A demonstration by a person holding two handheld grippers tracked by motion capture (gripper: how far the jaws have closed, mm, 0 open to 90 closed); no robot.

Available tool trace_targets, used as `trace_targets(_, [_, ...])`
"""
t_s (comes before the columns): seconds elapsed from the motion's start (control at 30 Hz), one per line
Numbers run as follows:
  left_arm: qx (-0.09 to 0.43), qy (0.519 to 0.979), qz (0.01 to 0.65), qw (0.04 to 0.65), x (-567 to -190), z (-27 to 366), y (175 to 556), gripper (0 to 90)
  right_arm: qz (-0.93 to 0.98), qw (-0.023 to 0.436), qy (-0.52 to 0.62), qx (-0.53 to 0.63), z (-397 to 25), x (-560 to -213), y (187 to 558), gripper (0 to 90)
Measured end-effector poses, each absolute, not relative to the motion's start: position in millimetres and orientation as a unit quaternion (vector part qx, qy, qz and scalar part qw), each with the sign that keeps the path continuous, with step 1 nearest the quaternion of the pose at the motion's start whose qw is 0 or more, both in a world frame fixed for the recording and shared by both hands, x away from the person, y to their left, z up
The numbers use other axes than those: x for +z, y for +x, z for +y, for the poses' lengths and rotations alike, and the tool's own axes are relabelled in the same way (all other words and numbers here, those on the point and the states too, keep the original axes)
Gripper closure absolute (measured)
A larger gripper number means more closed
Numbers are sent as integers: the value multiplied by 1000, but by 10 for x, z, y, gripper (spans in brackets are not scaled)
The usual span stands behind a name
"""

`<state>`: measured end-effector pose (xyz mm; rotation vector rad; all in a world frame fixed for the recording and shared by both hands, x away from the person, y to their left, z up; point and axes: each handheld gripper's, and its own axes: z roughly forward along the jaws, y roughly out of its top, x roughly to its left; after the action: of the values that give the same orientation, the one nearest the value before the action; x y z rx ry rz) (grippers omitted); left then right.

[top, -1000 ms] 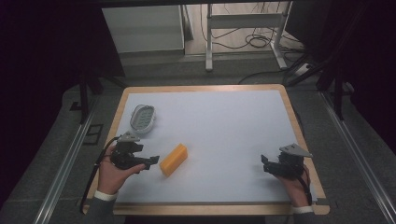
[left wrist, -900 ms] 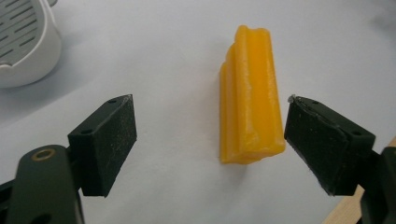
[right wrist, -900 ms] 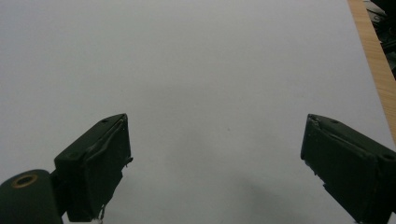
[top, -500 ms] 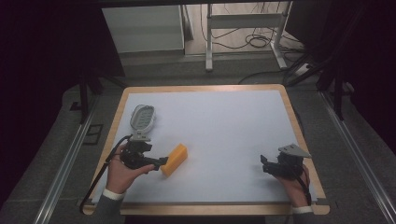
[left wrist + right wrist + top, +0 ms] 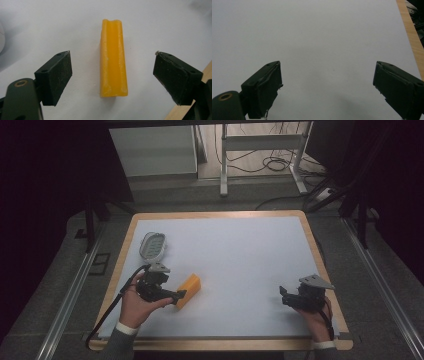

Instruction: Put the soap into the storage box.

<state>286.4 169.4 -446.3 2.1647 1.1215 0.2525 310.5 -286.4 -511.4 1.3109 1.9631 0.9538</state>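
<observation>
A yellow block [image 5: 188, 290] lies flat on the white table top [image 5: 240, 255], left of the middle. In the left gripper view the yellow block [image 5: 113, 58] runs lengthwise between the two wide-apart jaws, touching neither. My left gripper [image 5: 179, 296] is open at the block's near end; the same gripper [image 5: 112, 80] straddles that end in its own view. My right gripper [image 5: 283, 296] rests near the table's right front corner, and that gripper [image 5: 327, 86] stands open over bare white surface.
A grey oval scrubber-like object [image 5: 152, 245] lies at the left, behind my left hand. The table's wooden rim [image 5: 320, 250] frames the white top. Dark floor, rails and cables surround the table.
My left gripper has swung in from the left and moved up to the yellow block's near end. The right gripper has stayed put.
</observation>
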Motion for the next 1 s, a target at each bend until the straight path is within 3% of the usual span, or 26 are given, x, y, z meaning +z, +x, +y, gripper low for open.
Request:
trace_targets(0.6, [95,850,415,308,-4459,1434,2887,153,738,294,493,355,-2860,-5119,3103,85])
trace_targets(1.0, [91,858,433,262,-4649,1299,3124,173,742,291,489,354,-2813,-5123,3087,84])
